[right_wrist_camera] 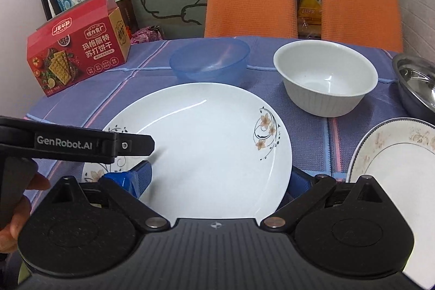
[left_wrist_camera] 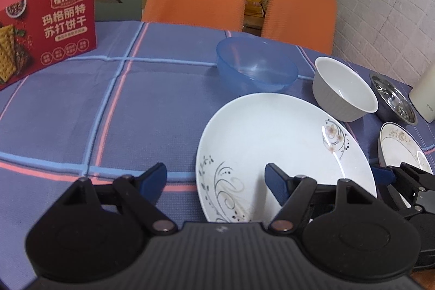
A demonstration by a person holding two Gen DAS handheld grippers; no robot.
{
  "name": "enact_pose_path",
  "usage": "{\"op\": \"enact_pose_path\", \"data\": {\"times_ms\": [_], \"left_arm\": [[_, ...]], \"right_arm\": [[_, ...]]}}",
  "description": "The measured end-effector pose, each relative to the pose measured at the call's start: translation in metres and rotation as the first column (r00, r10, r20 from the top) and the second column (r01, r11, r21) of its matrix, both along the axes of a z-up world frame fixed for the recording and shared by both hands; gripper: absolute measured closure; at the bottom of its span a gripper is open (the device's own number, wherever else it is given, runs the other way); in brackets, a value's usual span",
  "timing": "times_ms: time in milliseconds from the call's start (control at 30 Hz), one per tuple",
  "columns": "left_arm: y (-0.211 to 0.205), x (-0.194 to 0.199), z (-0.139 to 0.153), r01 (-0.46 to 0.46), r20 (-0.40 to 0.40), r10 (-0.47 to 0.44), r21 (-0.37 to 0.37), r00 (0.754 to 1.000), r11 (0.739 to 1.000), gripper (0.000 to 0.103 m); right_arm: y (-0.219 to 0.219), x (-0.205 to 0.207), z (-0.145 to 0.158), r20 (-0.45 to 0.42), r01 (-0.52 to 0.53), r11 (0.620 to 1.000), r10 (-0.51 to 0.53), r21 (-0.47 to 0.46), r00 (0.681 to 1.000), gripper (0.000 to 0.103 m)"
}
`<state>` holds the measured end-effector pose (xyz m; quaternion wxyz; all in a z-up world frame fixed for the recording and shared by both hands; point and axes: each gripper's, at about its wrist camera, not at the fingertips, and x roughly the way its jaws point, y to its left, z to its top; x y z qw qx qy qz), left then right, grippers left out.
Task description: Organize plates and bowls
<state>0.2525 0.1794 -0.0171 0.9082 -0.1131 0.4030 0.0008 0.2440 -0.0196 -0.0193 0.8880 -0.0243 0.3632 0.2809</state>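
Now I am at the start of a pick: both of my tools sit low at the near rim of the large white ceramic plate with the flower print (right_wrist_camera: 206,137), which lies flat on the purple checked cloth surface (left_wrist_camera: 81,105). My right gripper (right_wrist_camera: 217,181) has its fingers (right_wrist_camera: 141,175) spread wide, one to either side of the plate's near edge, and neither pad presses on the china that I can see. My left gripper (left_wrist_camera: 216,181) is likewise apart, one finger over the cloth and the other over the plate's bowl, holding nothing.

Beyond the plate stand the translucent blue plastic bowl (right_wrist_camera: 209,61) and the white ribbed ceramic bowl (right_wrist_camera: 326,78), well apart from each other. The shiny steel bowl (right_wrist_camera: 416,83) sits at the right edge, with the smaller grey-rimmed patterned plate (right_wrist_camera: 394,154) just in front of it.

I judge the big plate is the first thing to gather. The next move calls for getting one finger under its low rim and the other above, then closing firmly, since glazed china is slick and a shallow bite could let it tip.
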Motion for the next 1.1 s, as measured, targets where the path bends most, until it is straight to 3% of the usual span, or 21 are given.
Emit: {"op": "enact_pose_path", "data": {"times_ms": [200,800,867,933,1100], "left_arm": [[-0.008,0.0,-0.002,0.011,0.005,-0.011,0.052,1.0,0.999,0.031],[-0.013,-0.002,-0.004,0.013,0.026,-0.015,0.094,1.0,0.996,0.029],[-0.014,-0.002,-0.005,0.02,0.034,-0.023,0.093,0.999,0.995,0.032],[-0.02,-0.004,-0.003,0.066,0.044,-0.07,0.079,0.997,0.995,0.051],[-0.023,0.001,0.001,0.041,0.022,-0.043,0.065,0.999,0.997,0.051]], "right_arm": [[0.005,-0.011,-0.008,0.059,-0.015,0.997,0.02,-0.08,0.998,0.015],[0.004,-0.013,-0.012,0.093,-0.037,0.998,0.043,-0.057,0.995,0.013],[0.005,-0.015,-0.012,0.09,-0.04,0.998,0.045,-0.056,0.995,0.013],[0.007,-0.014,-0.012,0.085,-0.064,0.997,0.068,-0.054,0.994,0.013],[0.015,-0.008,-0.008,0.059,-0.054,0.995,0.059,-0.082,0.997,0.013]]}}
